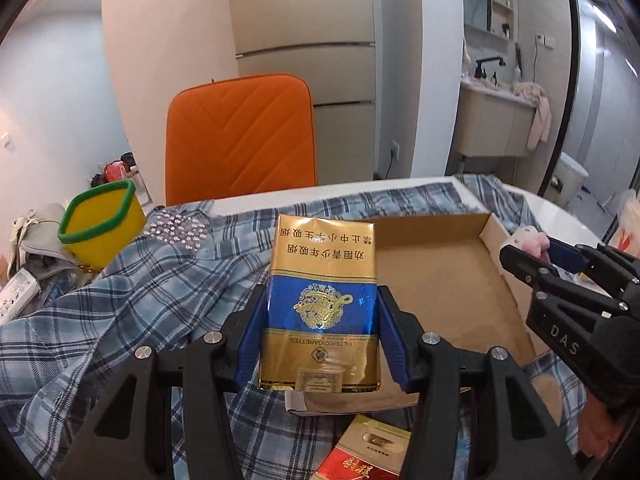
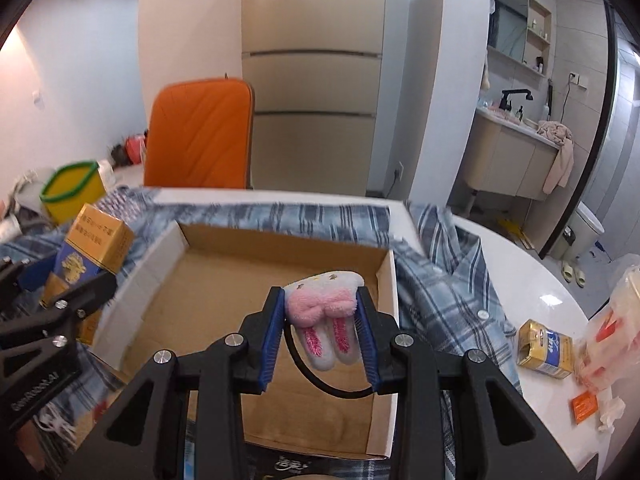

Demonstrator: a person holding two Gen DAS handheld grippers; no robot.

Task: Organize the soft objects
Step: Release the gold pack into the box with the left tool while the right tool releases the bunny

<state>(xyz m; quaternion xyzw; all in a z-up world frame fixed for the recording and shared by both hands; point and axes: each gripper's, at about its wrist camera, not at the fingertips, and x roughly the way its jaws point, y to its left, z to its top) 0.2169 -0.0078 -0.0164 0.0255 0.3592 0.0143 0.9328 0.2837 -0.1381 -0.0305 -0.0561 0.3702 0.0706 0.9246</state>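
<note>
Grippers both loaded over the cardboard box (image 2: pixel 384 280) for drop-off: right gripper (image 2: pixel 320 320) pinching plush toy (image 2: pixel 324 308), left gripper (image 1: pixel 320 336) clamping cigarette pack (image 1: pixel 322 300) above plaid shirt (image 1: pixel 140 280)

Orange chair (image 1: pixel 240 140) at 12 o'clock, pushed up to the far edge of the white table (image 2: pixel 532 280). Beige fridge (image 1: pixel 304 20) right behind it, wall socket (image 1: pixel 395 148) just beside. Yellow bin with a green rim (image 1: pixel 100 232) at 10 o'clock, tilted, sitting in a clutter pile. Vanity cabinet (image 1: pixel 492 128) at 2 o'clock: black faucet (image 1: pixel 486 65) on top, pinkish towel (image 1: pixel 536 112) hanging over its edge. White trash can (image 1: pixel 570 178) on the floor near it, pair of slippers (image 2: pixel 572 274) nearby. On the table at 4 o'clock: small gold-and-blue carton (image 2: pixel 544 354), orange packet (image 2: pixel 584 408), crumpled plastic bag (image 2: pixel 612 328).
</note>
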